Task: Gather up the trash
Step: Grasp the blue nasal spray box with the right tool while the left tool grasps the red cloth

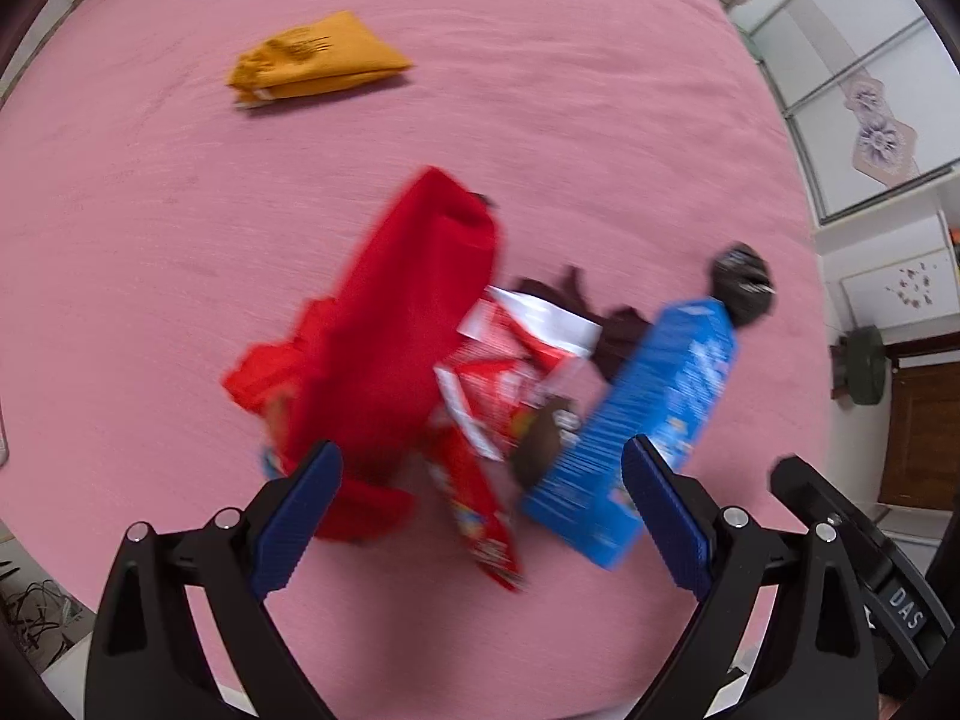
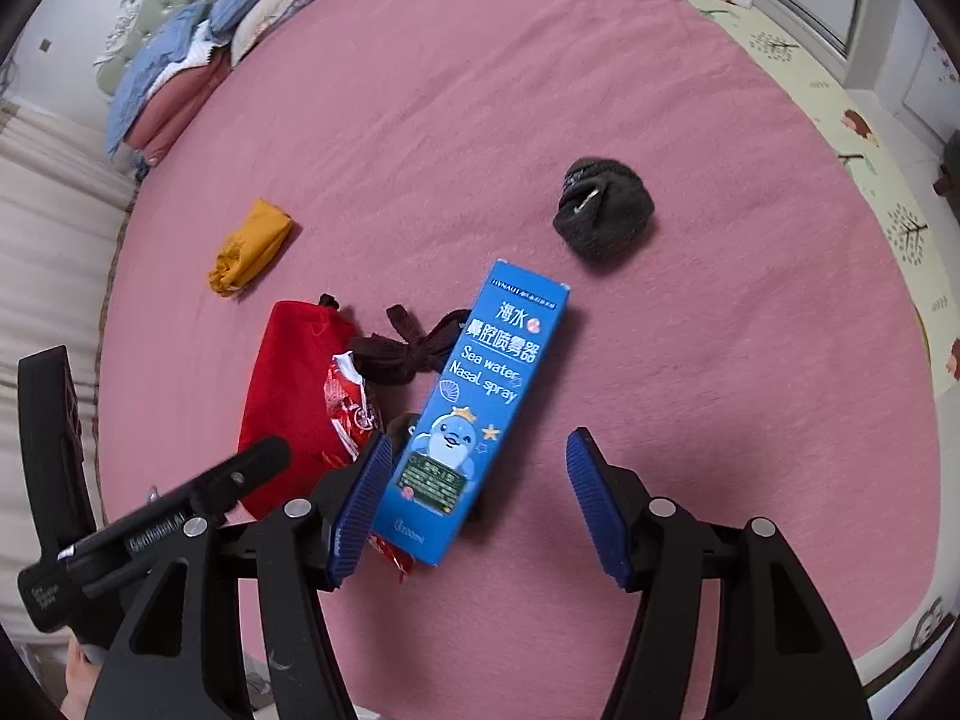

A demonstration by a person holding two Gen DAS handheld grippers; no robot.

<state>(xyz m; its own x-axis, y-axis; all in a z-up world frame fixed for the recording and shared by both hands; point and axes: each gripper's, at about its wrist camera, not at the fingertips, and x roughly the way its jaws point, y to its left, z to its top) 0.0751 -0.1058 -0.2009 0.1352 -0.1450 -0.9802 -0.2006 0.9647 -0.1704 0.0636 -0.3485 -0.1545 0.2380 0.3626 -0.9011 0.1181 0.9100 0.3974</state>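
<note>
A blue nasal spray box (image 2: 480,402) lies on the pink bed; it also shows in the left wrist view (image 1: 648,426). Red and white snack wrappers (image 1: 498,396) lie beside it, seen in the right wrist view too (image 2: 351,411). A red cloth pouch (image 1: 390,330) lies to their left, also in the right wrist view (image 2: 288,402). My left gripper (image 1: 480,516) is open above the wrappers and the pouch. My right gripper (image 2: 477,504) is open, its jaws either side of the box's near end.
A yellow folded cloth (image 1: 318,60) lies farther off. A black balled sock (image 2: 603,210) lies beyond the box and a dark ribbon (image 2: 414,348) beside it. Pillows (image 2: 198,48) are stacked at the bed's far left. The floor mat (image 2: 870,180) lies right of the bed.
</note>
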